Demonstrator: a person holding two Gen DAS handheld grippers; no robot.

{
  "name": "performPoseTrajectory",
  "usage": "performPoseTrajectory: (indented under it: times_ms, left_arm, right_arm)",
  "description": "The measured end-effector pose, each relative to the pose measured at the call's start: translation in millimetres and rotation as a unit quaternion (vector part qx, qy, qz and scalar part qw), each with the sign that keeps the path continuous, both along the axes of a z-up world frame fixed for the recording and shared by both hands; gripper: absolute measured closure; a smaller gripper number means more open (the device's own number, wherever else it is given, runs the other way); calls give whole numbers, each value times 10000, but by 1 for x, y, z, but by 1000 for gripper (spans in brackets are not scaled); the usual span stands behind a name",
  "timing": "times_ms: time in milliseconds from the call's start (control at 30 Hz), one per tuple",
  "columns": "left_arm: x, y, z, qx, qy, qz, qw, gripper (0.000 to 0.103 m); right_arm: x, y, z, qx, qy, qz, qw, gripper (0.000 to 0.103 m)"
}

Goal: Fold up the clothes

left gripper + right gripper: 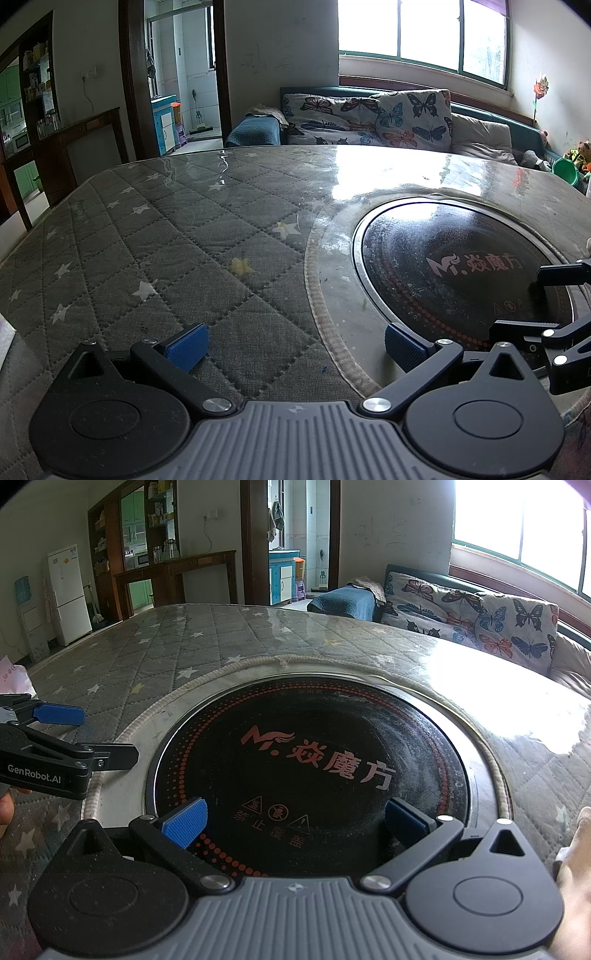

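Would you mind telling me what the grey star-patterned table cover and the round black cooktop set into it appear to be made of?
The grey star-patterned table cover looks like quilted fabric: stitched diamond lines show, under what seems a clear glossy sheet, judging by window glare. The round black cooktop looks like smooth glass or ceramic, dusty, with printed red lettering and a thin metal-looking rim.

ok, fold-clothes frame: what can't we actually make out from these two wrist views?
- Clothes: none seen in either view; the near table edge is hidden behind the left gripper and right gripper, both with jaws open.
- Window: blown out, nothing outside legible.
- Table: glare wipes out the far right surface.
- Pink-white item: cut off by the left edge, unidentifiable.
- Cooktop: near rim hidden by the gripper body.
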State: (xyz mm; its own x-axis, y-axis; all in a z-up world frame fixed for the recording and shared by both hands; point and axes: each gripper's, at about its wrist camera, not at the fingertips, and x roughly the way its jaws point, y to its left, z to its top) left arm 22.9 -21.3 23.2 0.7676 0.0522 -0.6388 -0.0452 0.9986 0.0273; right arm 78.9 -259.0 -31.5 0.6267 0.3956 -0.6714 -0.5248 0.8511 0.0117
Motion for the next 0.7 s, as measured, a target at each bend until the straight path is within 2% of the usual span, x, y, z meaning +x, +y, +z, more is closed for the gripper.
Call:
performPoseTrajectory:
  times_ms: [700]
  left_arm:
    - [-2, 2, 0, -9, -3, 1, 10000, 0]
  right_arm:
    - [0, 0, 0, 0, 0, 0, 10000, 0]
